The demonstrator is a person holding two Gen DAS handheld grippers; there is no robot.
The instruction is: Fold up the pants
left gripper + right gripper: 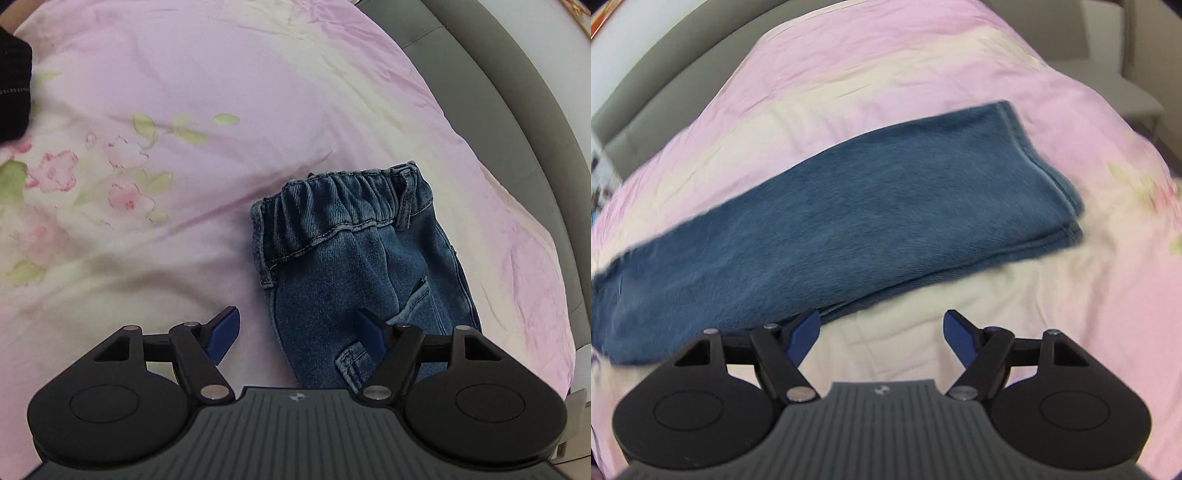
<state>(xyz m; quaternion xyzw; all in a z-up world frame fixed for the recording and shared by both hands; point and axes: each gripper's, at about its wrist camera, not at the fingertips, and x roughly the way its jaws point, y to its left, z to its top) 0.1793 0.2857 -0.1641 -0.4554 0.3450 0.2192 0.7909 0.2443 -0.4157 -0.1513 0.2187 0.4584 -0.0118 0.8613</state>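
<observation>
Your jeans (354, 266) lie on the pink floral bedsheet (184, 110), already folded lengthwise, one leg (827, 221) upon the other. Both the left claw (295, 336) and the right claw (882, 334) are wide open and hold nothing. The cross fold, I think, remains.

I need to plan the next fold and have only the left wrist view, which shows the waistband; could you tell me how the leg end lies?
Observer: In the right wrist view the jeans lie folded lengthwise, one leg stacked on the other, hems roughly aligned.
Operator: Is the right gripper holding them?
Observer: No, the right gripper is open with only the pink sheet between its fingers.
Operator: What lies beyond the hems?
Observer: Bare sheet, then a grey chair past the bed's edge.
</observation>
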